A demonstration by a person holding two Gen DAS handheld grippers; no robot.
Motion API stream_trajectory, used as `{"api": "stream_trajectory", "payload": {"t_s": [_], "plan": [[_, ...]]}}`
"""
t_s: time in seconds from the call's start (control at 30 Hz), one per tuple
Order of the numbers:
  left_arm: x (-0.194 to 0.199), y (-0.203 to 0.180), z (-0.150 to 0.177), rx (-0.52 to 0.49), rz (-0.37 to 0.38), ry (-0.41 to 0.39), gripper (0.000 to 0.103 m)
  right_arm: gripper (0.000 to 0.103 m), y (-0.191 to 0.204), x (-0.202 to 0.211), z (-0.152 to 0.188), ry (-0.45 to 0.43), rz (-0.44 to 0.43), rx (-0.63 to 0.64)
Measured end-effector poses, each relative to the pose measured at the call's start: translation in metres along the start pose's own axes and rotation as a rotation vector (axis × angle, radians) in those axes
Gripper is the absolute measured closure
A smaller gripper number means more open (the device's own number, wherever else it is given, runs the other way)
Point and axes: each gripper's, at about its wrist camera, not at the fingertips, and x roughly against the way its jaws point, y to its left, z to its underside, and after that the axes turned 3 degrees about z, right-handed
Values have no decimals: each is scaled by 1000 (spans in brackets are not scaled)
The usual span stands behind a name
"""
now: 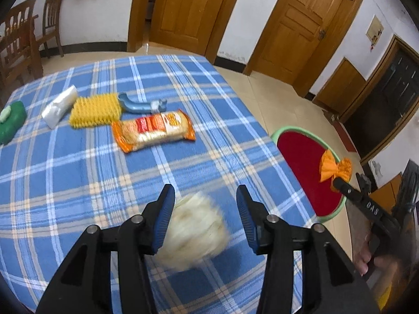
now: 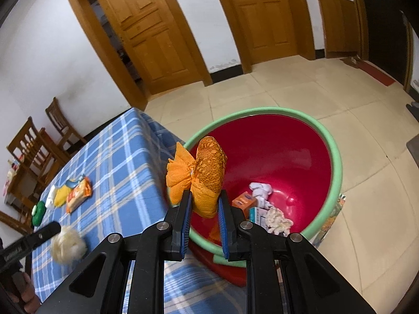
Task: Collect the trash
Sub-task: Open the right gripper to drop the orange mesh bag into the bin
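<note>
Right wrist view: right gripper [image 2: 204, 204] is clamped on an orange wrapper wad [image 2: 201, 178], over the near rim of the red bin [image 2: 275, 154] with the green rim. Tissues and small boxes lie inside it at 5 o'clock. Left wrist view: left gripper [image 1: 205, 209] has its jaws apart, a blurred white wad [image 1: 193, 233] between them; contact unclear. Snack pack [image 1: 153, 130] lies at 11 o'clock on the plaid tablecloth [image 1: 78, 172].

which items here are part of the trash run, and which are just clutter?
Job: orange wrapper in right gripper; white crumpled wad between left gripper fingers; red bin.

Probably lying about: biscuit pack, yellow brush, green box, chairs.
</note>
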Motion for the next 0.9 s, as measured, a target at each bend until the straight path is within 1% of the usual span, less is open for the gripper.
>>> {"api": "stream_trajectory", "payload": {"t_s": [0.13, 0.27, 0.43, 0.53, 0.63, 0.8, 0.9], "plan": [[-6, -2, 7, -5, 6, 39, 54, 80, -7, -1, -1, 7, 7, -22], [-5, 0, 12, -12, -7, 48, 54, 76, -10, -2, -1, 13, 4, -37], [0, 5, 15, -14, -20, 53, 49, 76, -11, -2, -1, 13, -2, -46], [1, 7, 19, -19, -31, 63, 48, 76, -10, -1, -2, 12, -5, -45], [-1, 9, 22, -17, -26, 79, 47, 76, -9, -1, -1, 13, -9, -44], [-4, 9, 26, -18, -7, 96, 48, 76, -7, 0, -1, 13, -16, -43], [-4, 6, 28, -40, -12, 91, 53, 76, -7, 2, -2, 9, -19, -43]]}}
